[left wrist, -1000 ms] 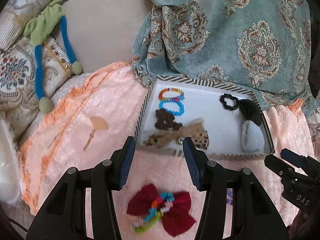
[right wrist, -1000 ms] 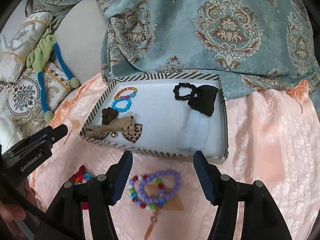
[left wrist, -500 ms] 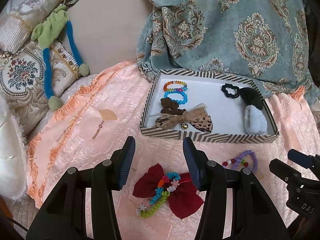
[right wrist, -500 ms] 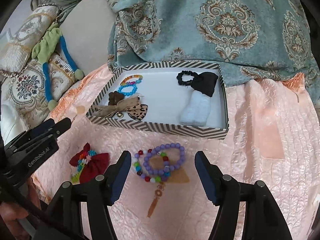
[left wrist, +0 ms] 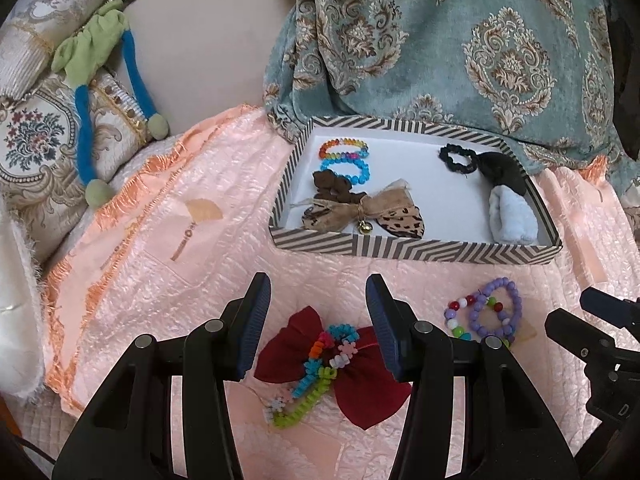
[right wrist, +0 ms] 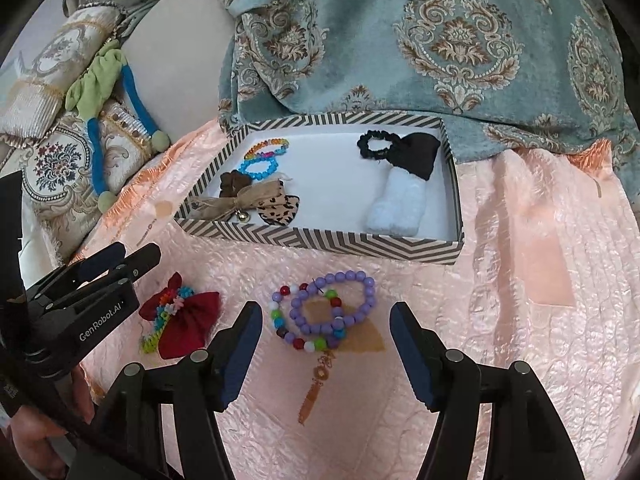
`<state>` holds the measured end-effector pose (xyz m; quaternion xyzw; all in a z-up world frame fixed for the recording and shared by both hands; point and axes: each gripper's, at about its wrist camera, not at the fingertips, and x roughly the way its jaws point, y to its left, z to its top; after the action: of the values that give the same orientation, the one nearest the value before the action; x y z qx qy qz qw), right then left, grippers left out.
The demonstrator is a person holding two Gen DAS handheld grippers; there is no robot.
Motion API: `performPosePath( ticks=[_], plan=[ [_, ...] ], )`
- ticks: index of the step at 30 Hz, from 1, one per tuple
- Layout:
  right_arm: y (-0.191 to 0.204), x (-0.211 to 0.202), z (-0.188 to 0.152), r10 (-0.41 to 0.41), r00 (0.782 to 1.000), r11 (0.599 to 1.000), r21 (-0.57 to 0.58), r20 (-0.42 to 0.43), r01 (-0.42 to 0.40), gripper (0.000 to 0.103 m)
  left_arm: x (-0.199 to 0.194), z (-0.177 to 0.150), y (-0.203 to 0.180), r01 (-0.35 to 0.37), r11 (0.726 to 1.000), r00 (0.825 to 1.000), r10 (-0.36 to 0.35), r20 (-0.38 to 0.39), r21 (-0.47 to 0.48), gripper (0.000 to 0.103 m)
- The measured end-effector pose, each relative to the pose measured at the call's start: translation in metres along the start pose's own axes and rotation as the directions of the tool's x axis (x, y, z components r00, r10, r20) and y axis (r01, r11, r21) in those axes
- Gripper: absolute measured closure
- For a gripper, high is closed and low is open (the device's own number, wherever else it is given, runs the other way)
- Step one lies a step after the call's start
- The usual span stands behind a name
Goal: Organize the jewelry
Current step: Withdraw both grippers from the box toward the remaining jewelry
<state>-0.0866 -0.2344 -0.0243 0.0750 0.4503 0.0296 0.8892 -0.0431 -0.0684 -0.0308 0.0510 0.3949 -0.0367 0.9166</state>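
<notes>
Nearest in the left wrist view, the left claw (left wrist: 318, 320) hangs with its jaws well apart and nothing between the pads; just below its tips, at about six o'clock, lies the red bow (left wrist: 340, 364) with a coiled multicoloured hair tie (left wrist: 316, 364) across it, on the peach quilted cover (left wrist: 180, 280). Compared with a second ago, both claws have drawn back from the box and sunk a little, so the loose pieces now sit squarely under them instead of at the picture's bottom edge. The right claw (right wrist: 326, 332) is likewise open and empty, and the purple bead bracelet (right wrist: 334, 304), tangled with a mixed-colour bead bracelet (right wrist: 298, 324), lies between and just ahead of its fingers. Farther off, toward twelve o'clock, stands the striped box (right wrist: 320, 240), already holding two bead bracelets (right wrist: 264, 158), a brown scrunchie, a burlap-and-leopard bow (right wrist: 248, 200), a black hair tie (right wrist: 374, 144) and a black-and-white fuzzy piece (right wrist: 400, 188). Beyond it hangs the teal patterned cloth (right wrist: 400, 40). The pull-back reads as lining up two pickups: each claw seems set to drop onto its own item, then carry it into the box.
</notes>
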Motion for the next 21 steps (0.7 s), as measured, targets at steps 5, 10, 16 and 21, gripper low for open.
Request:
performPosePath(
  ticks=[5,10,16,21],
  plan=[
    [-0.006,0.003,-0.002,0.001,1.000,1.000,0.012,-0.008,-0.001,0.039,0.004,-0.001,-0.002,0.008,1.000,1.000,-0.008,-0.009,0.005,0.054],
    [-0.014,0.006,-0.005,-0.002,1.000,1.000,0.029,-0.016,0.002,0.039,0.008,0.002,0.011,0.078,0.996,0.996,-0.079,-0.030,-0.035,0.054],
    [-0.023,0.011,-0.011,0.002,0.999,0.999,0.046,-0.038,0.000,0.039,0.015,0.006,0.042,0.129,0.982,0.988,-0.139,-0.063,-0.141,0.054],
    [-0.027,0.017,-0.017,0.010,0.998,0.998,0.055,-0.057,-0.007,0.039,0.020,0.001,0.052,0.173,0.969,0.976,-0.193,-0.104,-0.175,0.054]
  ],
)
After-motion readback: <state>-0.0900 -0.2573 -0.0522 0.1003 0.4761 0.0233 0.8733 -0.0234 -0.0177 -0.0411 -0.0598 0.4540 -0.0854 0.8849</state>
